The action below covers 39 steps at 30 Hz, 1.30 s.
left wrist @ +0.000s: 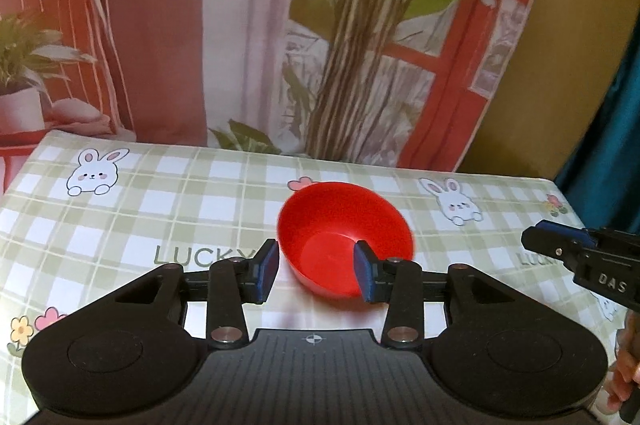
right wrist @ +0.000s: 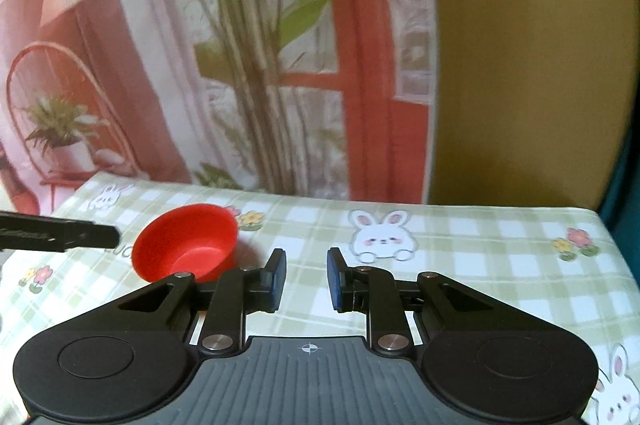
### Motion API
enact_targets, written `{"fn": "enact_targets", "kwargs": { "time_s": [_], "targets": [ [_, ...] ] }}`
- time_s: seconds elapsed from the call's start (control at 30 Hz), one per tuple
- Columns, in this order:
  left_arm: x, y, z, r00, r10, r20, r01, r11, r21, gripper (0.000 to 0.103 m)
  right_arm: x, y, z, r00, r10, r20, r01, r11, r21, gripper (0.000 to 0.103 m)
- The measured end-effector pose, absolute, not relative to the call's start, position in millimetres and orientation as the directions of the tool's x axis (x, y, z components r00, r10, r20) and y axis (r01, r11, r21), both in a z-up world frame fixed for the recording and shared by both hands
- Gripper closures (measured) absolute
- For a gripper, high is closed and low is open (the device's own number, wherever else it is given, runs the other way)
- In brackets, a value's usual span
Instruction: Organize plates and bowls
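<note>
Red bowl [left wrist: 345,237] stands upright on the checked tablecloth [left wrist: 160,209] near the middle of the table, closer to the far edge than to the near one. Left gripper [left wrist: 316,271] has its jaws spread wide: the right blue pad [left wrist: 365,275] reaches over the near rim into the bowl, the left pad stays outside, and neither pad squeezes it. Right gripper [right wrist: 306,279] hangs over bare cloth to the right of the bowl [right wrist: 186,243], its jaws apart and holding nothing, beside a printed rabbit [right wrist: 382,235].
</note>
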<state>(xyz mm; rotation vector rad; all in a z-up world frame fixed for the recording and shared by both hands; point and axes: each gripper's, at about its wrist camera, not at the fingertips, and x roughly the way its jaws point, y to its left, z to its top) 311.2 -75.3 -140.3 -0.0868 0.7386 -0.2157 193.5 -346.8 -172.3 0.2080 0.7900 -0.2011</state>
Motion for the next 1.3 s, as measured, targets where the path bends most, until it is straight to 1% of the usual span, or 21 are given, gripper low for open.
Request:
{"fn": "enact_targets", "kwargs": {
  "time_s": [0.13,0.33,0.57,0.63,0.7,0.77,0.87,1.0,1.3],
  "targets": [
    [329.7,-70.9,-153.4,0.699,-0.220,-0.681,0.143,0.975,-0.168,0.060,218.9,-339.8,-182.0,0.653,-0.043,-0.756,0.234,0.961,0.148,0.082],
    [344.7,-65.8,-168.0,0.683,-0.242,-0.689,0.141,0.969,-0.201,0.060,251.4,-325.5,-199.7,0.602,0.011,-0.798,0.200,0.966,0.164,0.082],
    [354.3,-69.9,-177.1,0.667,-0.251,-0.701,0.146,0.967,-0.207,0.061,274.9,-318.9,-211.5,0.561,0.059,-0.825,0.184,0.964,0.193,0.082],
    [355.8,-72.1,-180.1,0.661,-0.244,-0.709,0.147,0.969,-0.196,0.063,278.5,-317.8,-214.6,0.552,0.063,-0.832,0.189,0.962,0.198,0.082],
    [357.7,-73.6,-183.0,0.651,-0.246,-0.718,0.154,0.969,-0.193,0.075,282.7,-317.9,-218.9,0.535,0.064,-0.843,0.205,0.957,0.203,0.082],
    [359.2,-74.8,-185.0,0.643,-0.249,-0.724,0.158,0.969,-0.192,0.079,285.6,-318.4,-224.1,0.519,0.074,-0.852,0.221,0.951,0.217,0.082],
    [359.3,-75.1,-185.6,0.639,-0.254,-0.726,0.161,0.967,-0.196,0.085,289.5,-315.5,-228.9,0.498,0.070,-0.865,0.216,0.955,0.202,0.087],
    [358.7,-74.0,-184.3,0.634,-0.262,-0.728,0.165,0.965,-0.203,0.085,289.3,-314.4,-227.8,0.494,0.069,-0.867,0.219,0.955,0.201,0.090],
    [345.0,-76.8,-171.5,0.651,-0.262,-0.712,0.179,0.965,-0.191,0.085,277.2,-312.5,-207.2,0.531,0.060,-0.845,0.231,0.949,0.213,0.090]
  ]
}}
